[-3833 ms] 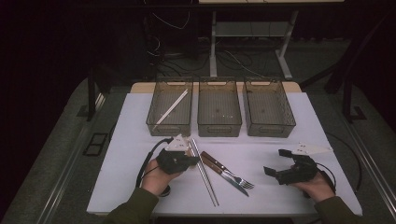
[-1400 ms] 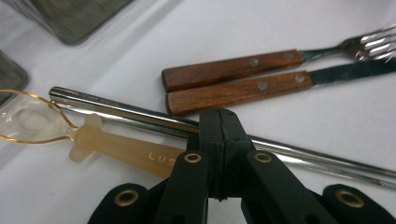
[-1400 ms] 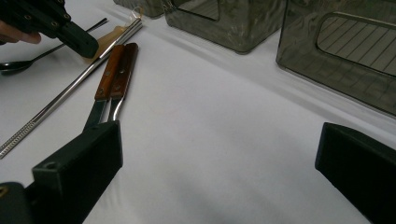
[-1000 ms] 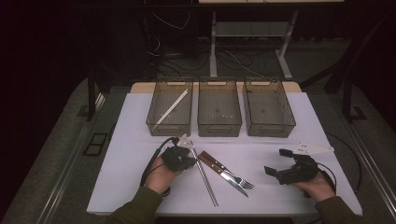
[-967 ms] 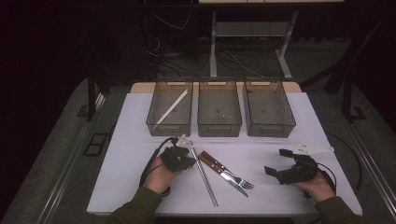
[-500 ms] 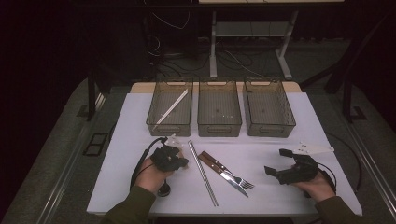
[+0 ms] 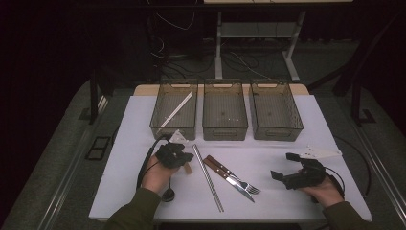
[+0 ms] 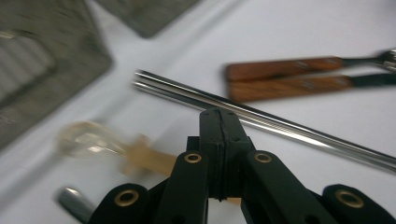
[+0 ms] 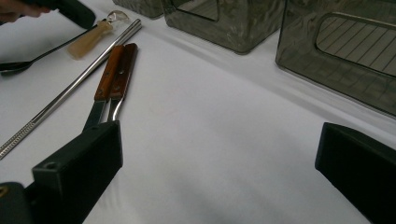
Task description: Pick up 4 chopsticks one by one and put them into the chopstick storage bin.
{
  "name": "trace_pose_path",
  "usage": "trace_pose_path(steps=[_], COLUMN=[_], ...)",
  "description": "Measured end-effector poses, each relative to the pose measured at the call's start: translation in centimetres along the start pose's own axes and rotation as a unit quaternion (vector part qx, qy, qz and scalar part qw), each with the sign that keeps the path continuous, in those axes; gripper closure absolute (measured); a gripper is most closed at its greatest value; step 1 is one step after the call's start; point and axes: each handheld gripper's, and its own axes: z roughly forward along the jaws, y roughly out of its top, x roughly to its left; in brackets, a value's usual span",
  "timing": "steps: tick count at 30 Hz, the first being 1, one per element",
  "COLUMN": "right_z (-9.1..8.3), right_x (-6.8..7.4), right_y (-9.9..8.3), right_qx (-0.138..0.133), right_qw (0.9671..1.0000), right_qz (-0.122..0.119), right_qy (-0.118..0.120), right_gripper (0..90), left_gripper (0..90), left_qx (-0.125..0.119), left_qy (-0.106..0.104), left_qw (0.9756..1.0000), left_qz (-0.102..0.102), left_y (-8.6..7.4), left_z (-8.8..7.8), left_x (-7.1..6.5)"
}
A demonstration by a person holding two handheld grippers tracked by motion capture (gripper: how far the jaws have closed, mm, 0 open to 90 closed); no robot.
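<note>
The left gripper [image 8: 219, 140] had its jaws pressed together on nothing, the metal chopsticks [image 8: 261, 116] just beyond their tips (untouched); picking them up meant opening first. The right gripper [image 9: 219, 172] rested wide open.

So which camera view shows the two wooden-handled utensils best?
The right gripper view: the wooden-handled utensils lie sharp, side by side. The left gripper view blurs them and crops their heads; the high view shows them small.

High view looks fwd and down on whole table [image 7: 306, 129]; both gripper views sit low and close, sharing the steel chopsticks [image 8: 280, 127] and wood-handled cutlery [image 9: 114, 70].
</note>
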Motion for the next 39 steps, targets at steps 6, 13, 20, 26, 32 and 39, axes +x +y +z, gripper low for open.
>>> trace_pose_path(steps=[6, 13, 20, 26, 32, 39], right_z=[0.0, 0.0, 0.0, 0.0, 0.0, 0.0], right_x=[0.0, 0.0, 0.0, 0.0, 0.0, -0.1], right_y=[0.0, 0.0, 0.0, 0.0, 0.0, 0.0], right_qx=[0.001, 0.0, 0.001, 0.0, -0.001, -0.001], right_qw=[1.0, 1.0, 1.0, 1.0, 1.0, 1.0], right_qz=[0.001, 0.0, 0.002, 0.0, 0.0, 0.0], right_qy=[0.0, 0.0, 0.001, 0.001, 0.002, 0.001], right_gripper=[0.8, 0.8, 0.8, 0.8, 0.8, 0.8], left_gripper=[89.7, 89.7, 89.8, 89.7, 89.7, 89.7], left_qx=[0.018, 0.038, 0.058, 0.058, 0.058, 0.061], left_qy=[0.009, 0.025, 0.029, 0.028, 0.027, 0.024], left_qw=[0.9997, 0.999, 0.9979, 0.9979, 0.9978, 0.9976], left_qz=[-0.011, 0.001, 0.004, -0.007, -0.017, -0.023], left_y=[-0.1, -0.4, -0.9, -1.6, -2.3, -3.2], left_z=[1.2, 1.6, 1.2, 0.6, -0.1, -1.2], left_x=[1.1, 1.5, 1.9, 2.2, 2.4, 2.4])
